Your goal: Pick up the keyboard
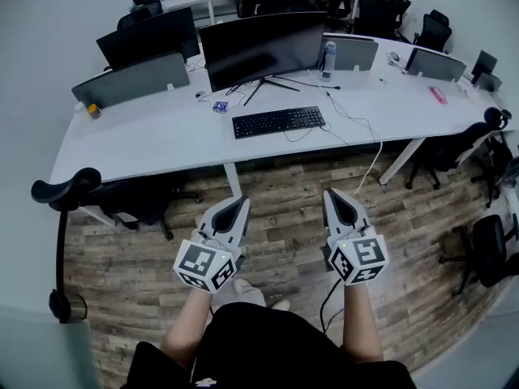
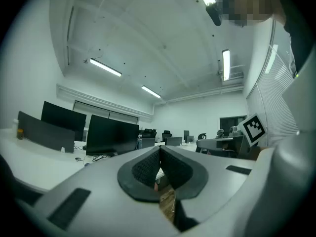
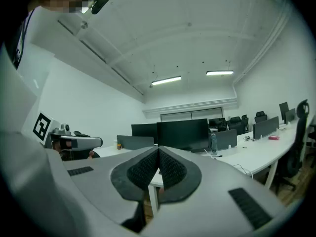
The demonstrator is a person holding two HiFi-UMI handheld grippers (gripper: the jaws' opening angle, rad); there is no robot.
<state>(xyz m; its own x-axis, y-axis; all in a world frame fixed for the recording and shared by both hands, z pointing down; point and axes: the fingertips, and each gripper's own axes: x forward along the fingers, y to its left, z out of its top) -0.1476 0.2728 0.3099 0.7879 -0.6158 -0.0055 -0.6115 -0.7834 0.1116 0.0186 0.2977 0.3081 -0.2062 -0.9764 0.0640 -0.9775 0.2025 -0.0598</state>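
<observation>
A black keyboard [image 1: 278,121] lies flat on the long white desk [image 1: 162,140], just in front of a large dark monitor [image 1: 261,49]. Both grippers hang over the wooden floor, well short of the desk. My left gripper [image 1: 242,203] is shut with nothing between its pads, and my right gripper [image 1: 332,194] is shut and empty too. In the left gripper view the left gripper [image 2: 160,150] points level at the desks. The right gripper [image 3: 158,150] in its own view also points level, with the monitor [image 3: 182,135] behind its tips. The keyboard shows in neither gripper view.
A water bottle [image 1: 328,60] stands right of the monitor, and a cable [image 1: 366,133] trails off the desk's front edge. Grey dividers [image 1: 130,79] and a second monitor [image 1: 146,37] sit at left. Office chairs [image 1: 146,201] stand under and around the desk. A pink item [image 1: 438,95] lies at far right.
</observation>
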